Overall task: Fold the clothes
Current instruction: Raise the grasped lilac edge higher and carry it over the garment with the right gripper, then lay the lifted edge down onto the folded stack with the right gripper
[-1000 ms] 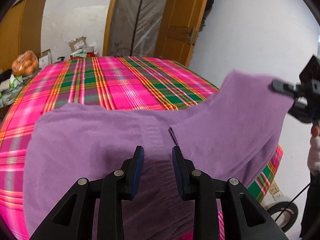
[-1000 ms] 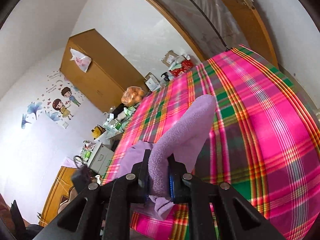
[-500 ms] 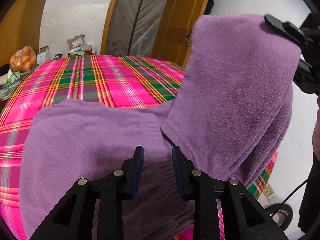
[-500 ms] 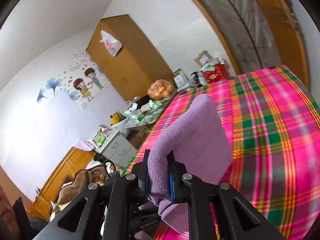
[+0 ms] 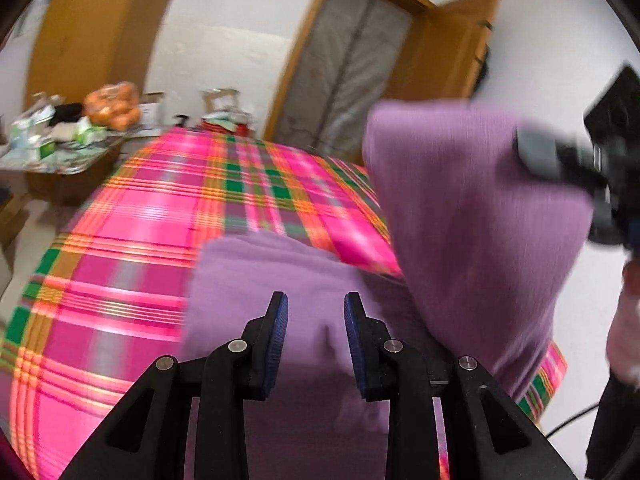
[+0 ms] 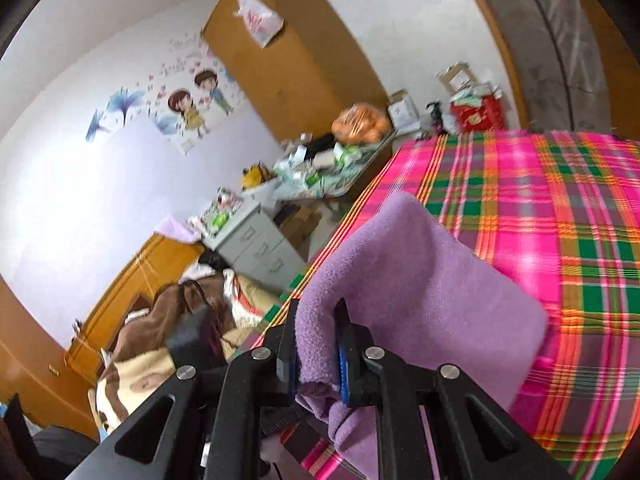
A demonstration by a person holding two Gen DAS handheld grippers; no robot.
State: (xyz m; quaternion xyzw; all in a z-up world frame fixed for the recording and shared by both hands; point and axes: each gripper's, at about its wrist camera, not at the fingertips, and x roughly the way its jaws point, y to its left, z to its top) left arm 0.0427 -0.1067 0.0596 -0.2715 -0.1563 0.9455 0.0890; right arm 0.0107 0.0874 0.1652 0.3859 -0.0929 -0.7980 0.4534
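My right tongs (image 6: 316,344) clamp the soft purple fleece garment (image 6: 420,280) lifted mid-fold, while my left tongs (image 5: 316,320) gape empty above its flat part, so most folding remains.

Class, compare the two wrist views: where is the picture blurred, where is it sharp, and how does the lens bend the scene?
Left wrist view: plaid bedspread and lifted purple garment smeared by motion, the left gripper itself crisp. Right wrist view: sharper overall, the right gripper clamping fleece shows texture; bedspread slightly soft. Both: fisheye curves the door frame and darkens the corners.

Black left gripper (image 5: 315,316), blue ribbed pads (image 5: 280,344), silver screws, perhaps plastic
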